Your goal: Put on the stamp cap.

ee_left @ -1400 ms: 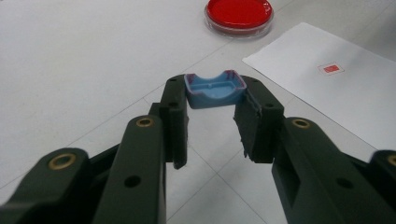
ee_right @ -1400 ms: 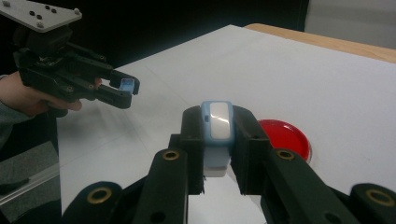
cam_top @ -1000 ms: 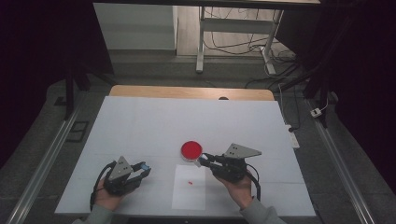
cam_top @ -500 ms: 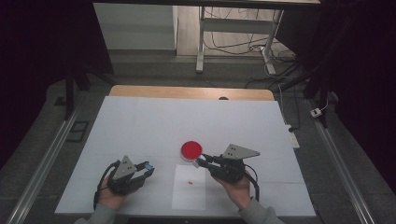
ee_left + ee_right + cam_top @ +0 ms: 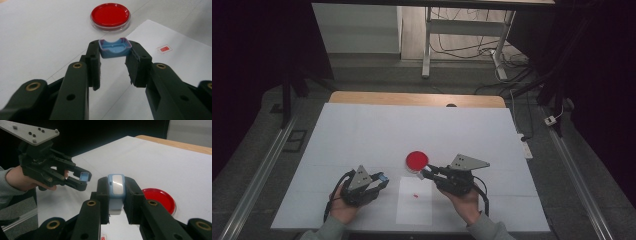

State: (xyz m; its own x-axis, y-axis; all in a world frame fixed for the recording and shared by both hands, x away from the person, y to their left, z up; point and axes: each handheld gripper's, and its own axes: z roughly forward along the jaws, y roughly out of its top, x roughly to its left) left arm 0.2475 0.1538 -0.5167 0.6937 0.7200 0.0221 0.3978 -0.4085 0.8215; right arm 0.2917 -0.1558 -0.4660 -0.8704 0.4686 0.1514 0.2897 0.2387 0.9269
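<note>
The left hand-held gripper (image 5: pixel 379 180), grasping a blue cap (image 5: pixel 115 47), has shifted right toward the red dish (image 5: pixel 417 161); the right hand-held gripper (image 5: pixel 428 173) stays, grasping a blue-white case (image 5: pixel 116 192).

Left claw (image 5: pixel 381 180) clamped shut, right claw (image 5: pixel 428 172) clamped shut, both hands low, claws pointing toward each other

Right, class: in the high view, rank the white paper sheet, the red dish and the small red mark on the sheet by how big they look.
1. White paper sheet, plainly the largest.
2. Red dish, a round disc, much smaller than the sheet.
3. Small red mark, only a speck.
All three lie close together on the table, so nearness to the camera hardly affects the order.
</note>
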